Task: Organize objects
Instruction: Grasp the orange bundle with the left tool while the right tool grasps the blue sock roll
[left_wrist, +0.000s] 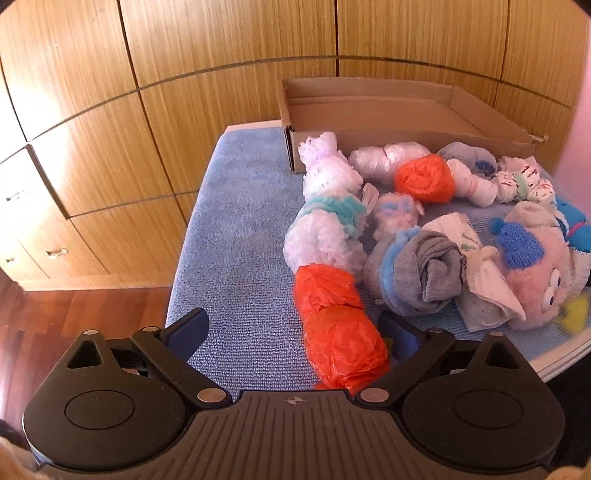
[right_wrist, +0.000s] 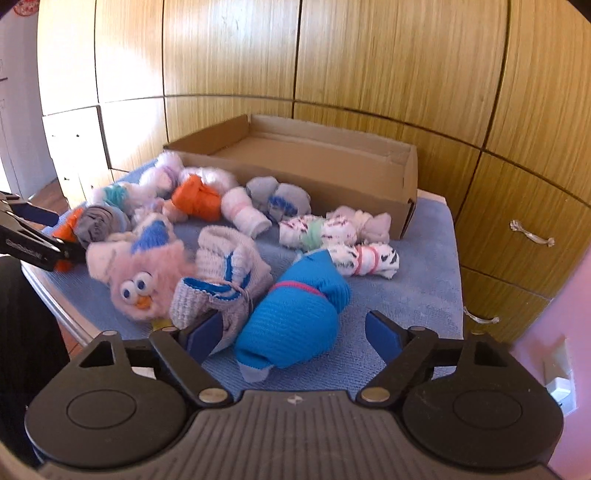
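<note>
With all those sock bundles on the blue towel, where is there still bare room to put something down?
The cardboard box looks empty. The blue towel is bare left of the orange bundle, and again right of the blue sock roll, below the box's corner. The stretch between, around the pink plush toy, is crowded.

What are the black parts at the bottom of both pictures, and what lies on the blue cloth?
Those black parts are hand-held grasping devices; a person carries one in each hand, and each has a camera looking along its two fingers. One picture comes from the left tool, the other from the right tool. On the blue towel lie bundled socks, bagged bundles and a pink plush toy, before an empty cardboard box. The left tool stands open around an orange bundle, the right around a blue sock roll. Neither is gripped yet.
</note>
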